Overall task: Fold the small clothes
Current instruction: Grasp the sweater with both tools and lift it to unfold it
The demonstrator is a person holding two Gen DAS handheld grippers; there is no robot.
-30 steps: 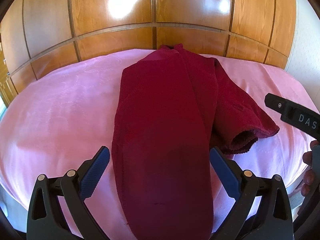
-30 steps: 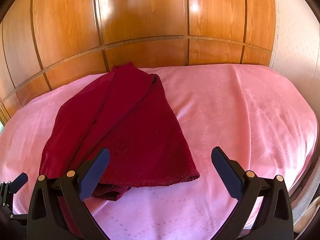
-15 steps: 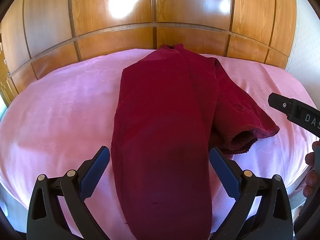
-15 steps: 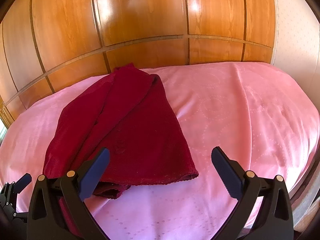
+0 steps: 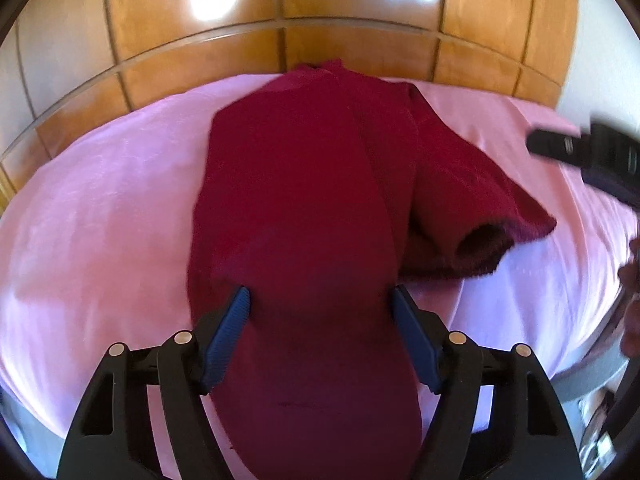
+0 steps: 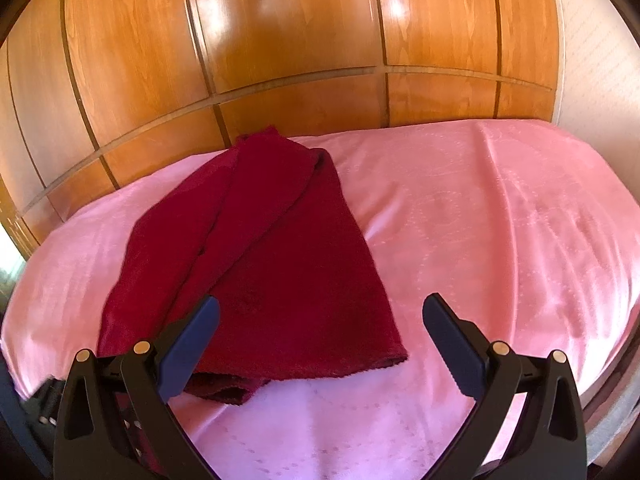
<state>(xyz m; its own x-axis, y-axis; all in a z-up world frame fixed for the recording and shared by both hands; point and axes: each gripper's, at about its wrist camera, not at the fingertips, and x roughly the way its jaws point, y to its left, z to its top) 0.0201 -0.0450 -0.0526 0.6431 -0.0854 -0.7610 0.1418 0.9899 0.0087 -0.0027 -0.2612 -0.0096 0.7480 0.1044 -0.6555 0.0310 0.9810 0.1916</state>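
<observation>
A dark red knitted garment [image 5: 304, 200] lies lengthwise on the pink bedspread [image 5: 100, 220], its near end hanging over the bed's front edge. My left gripper [image 5: 322, 300] is open with a finger on each side of the garment's near part, the jaws narrower than before. A folded sleeve or side [image 5: 480, 216] bulges at the right. In the right wrist view the garment [image 6: 272, 260] lies left of centre. My right gripper [image 6: 320, 316] is open and empty, hovering above the garment's near right hem [image 6: 360, 368]. The right gripper also shows in the left wrist view [image 5: 580, 152].
Glossy wooden wardrobe panels [image 6: 300, 40] stand close behind the bed. The pink bedspread [image 6: 500, 220] stretches to the right of the garment. A white wall [image 6: 592, 60] rises at the far right. The bed's front edge [image 5: 592, 352] curves at lower right.
My left gripper's jaws have closed partway around the garment's near end. My right gripper has risen and moved forward; the view shifted and blurred slightly.
</observation>
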